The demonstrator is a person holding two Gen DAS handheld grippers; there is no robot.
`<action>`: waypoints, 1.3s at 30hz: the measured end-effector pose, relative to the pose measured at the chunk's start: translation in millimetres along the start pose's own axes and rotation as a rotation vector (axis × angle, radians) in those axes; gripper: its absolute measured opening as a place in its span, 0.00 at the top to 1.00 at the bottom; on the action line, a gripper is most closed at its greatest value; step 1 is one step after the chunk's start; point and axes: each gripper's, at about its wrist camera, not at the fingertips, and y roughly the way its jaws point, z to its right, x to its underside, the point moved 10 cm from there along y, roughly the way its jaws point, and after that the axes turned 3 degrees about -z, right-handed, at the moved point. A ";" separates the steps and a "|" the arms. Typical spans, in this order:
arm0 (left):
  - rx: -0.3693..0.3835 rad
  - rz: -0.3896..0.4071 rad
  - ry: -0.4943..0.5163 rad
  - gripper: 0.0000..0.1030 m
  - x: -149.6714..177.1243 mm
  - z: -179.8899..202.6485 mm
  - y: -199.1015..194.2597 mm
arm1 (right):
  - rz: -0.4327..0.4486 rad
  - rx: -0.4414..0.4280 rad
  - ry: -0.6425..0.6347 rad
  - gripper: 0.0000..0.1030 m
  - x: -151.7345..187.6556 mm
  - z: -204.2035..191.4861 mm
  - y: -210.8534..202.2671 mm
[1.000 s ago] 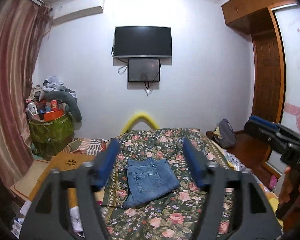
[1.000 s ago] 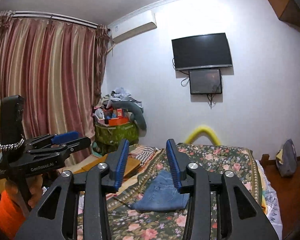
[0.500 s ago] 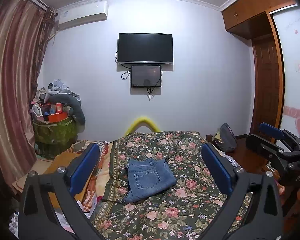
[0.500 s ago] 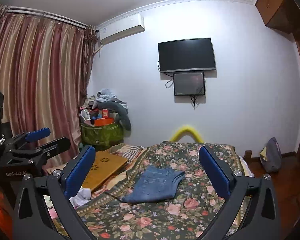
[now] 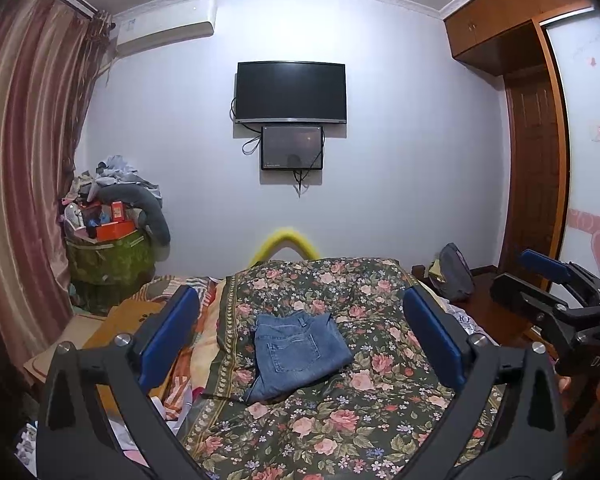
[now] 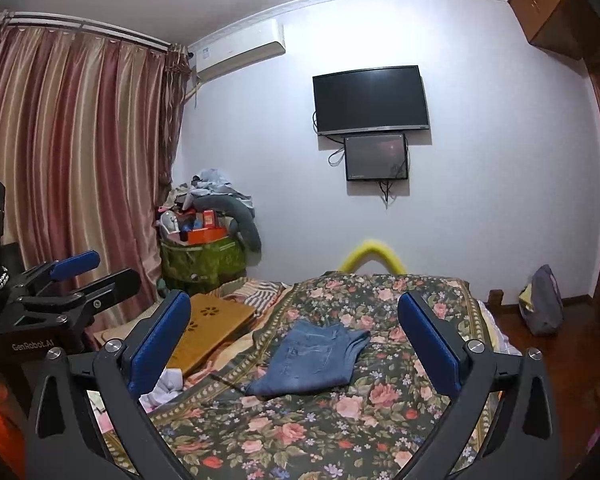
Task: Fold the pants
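The jeans point(image 5: 298, 354) lie already folded into a compact packet on the floral bedspread point(image 5: 364, 412), ahead of both grippers and well apart from them. The left gripper point(image 5: 300, 338) and right gripper point(image 6: 294, 338) have just been opening; both now stand wide apart with nothing between the pads. Judged step: release and check. Keep both tools clear of the packet; re-approach only to square a loose edge.

Home bedroom: bed point(image 5: 380, 412) with floral cover, wall-mounted TV point(image 5: 291, 92) on the wall beyond it, air conditioner point(image 5: 164, 32) up left of TV, striped curtains point(image 6: 72, 152) further left, wooden wardrobe point(image 5: 512, 40) right of TV.
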 end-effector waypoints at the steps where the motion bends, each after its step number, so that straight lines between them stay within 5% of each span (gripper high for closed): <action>1: -0.002 -0.002 0.000 0.00 0.7 -0.3 1.2 | -0.002 0.001 0.002 0.00 0.8 0.8 0.3; 39: 0.026 -0.043 -0.020 0.00 12.8 -4.3 18.2 | -0.046 0.009 0.023 0.00 8.7 7.1 6.0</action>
